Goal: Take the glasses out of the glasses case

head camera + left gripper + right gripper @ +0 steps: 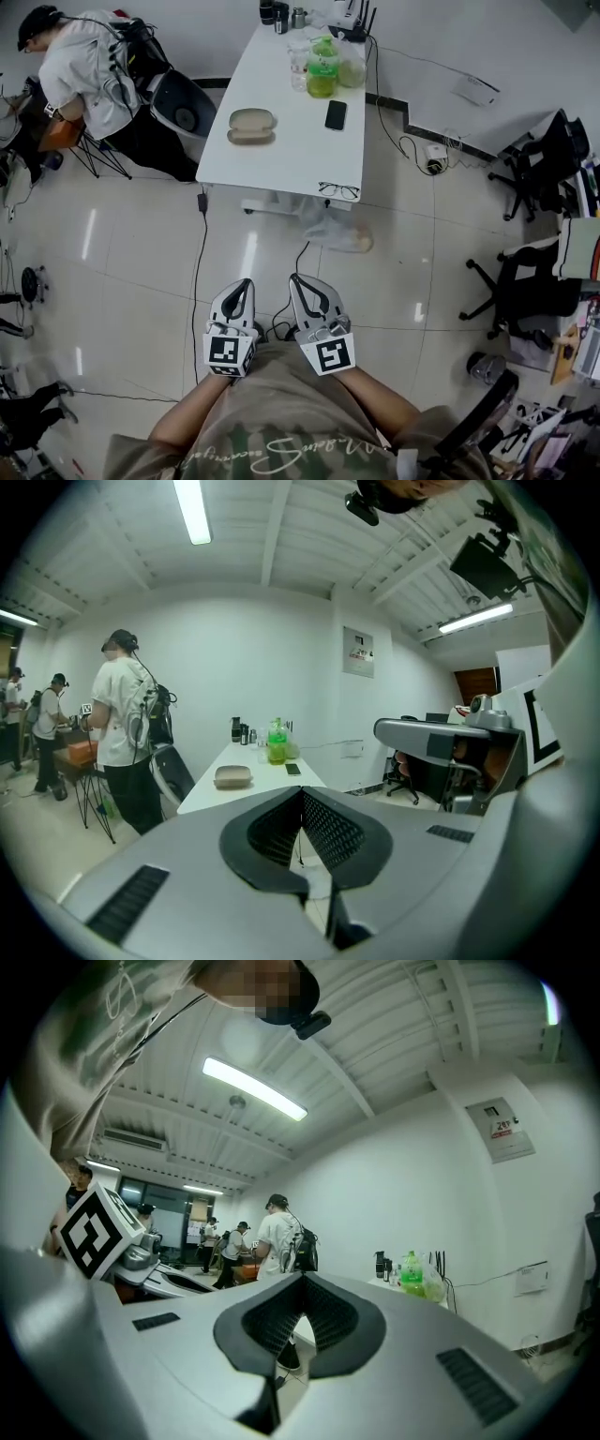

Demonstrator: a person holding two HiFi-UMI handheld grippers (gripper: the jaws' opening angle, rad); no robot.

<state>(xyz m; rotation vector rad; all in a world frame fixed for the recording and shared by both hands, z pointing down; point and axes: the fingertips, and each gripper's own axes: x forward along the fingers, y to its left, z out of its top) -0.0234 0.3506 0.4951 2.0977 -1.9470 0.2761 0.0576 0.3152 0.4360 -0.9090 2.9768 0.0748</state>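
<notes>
A beige glasses case (251, 125) lies on the white table (281, 159) and looks closed. It shows small in the left gripper view too, case (232, 776). A pair of dark-framed glasses (338, 190) rests near the table's front right edge, apart from the case. My left gripper (246, 284) and right gripper (297, 279) are held side by side close to my body, over the floor and well short of the table. Both have their jaws shut with nothing between them, as the left gripper (302, 794) and right gripper (302, 1283) show in their own views.
A black phone (336, 114), a green bottle (322, 70), cups and a router stand farther back on the table. A person (80, 70) with a backpack stands at the table's left. Office chairs (525, 281) are at the right. A cable (199, 272) runs across the tiled floor.
</notes>
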